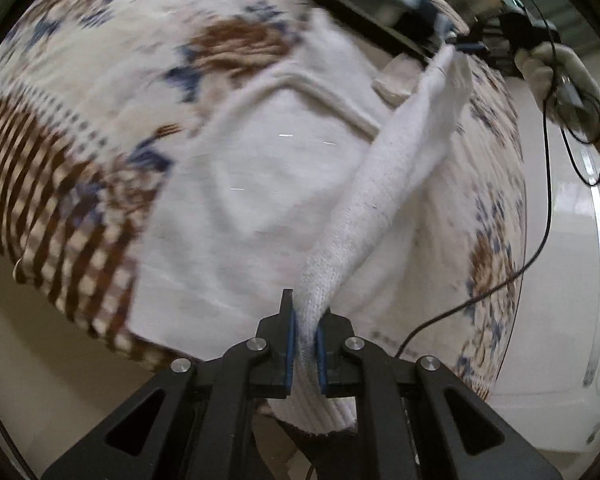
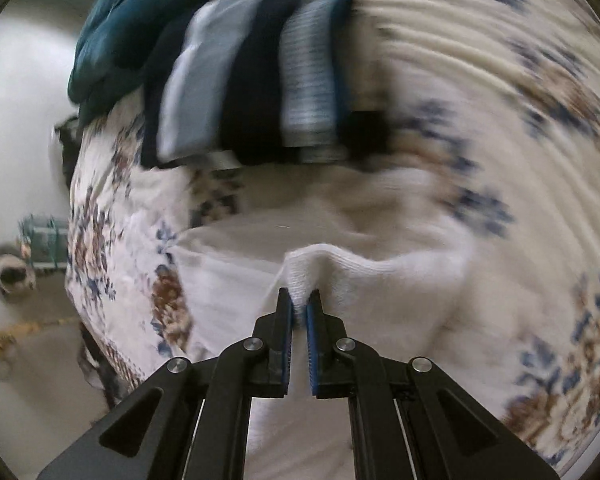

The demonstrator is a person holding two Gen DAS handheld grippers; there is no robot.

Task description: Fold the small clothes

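A white knitted sock (image 1: 384, 200) is stretched in the air between my two grippers, above a table with a flowered cloth (image 1: 100, 60). My left gripper (image 1: 305, 320) is shut on one end of the sock. My right gripper (image 1: 466, 45) shows far off in the left wrist view, pinching the other end. In the right wrist view my right gripper (image 2: 300, 300) is shut on the white sock (image 2: 340, 272), which bunches just past the fingertips. A white garment (image 1: 240, 192) lies flat on the cloth under the sock.
A pile of folded clothes in blue, grey and dark stripes (image 2: 260, 80) sits at the back of the table, with a teal garment (image 2: 132, 28) beside it. The table edge (image 2: 76, 240) drops to a pale floor at the left. A black cable (image 1: 540, 240) hangs from the right gripper.
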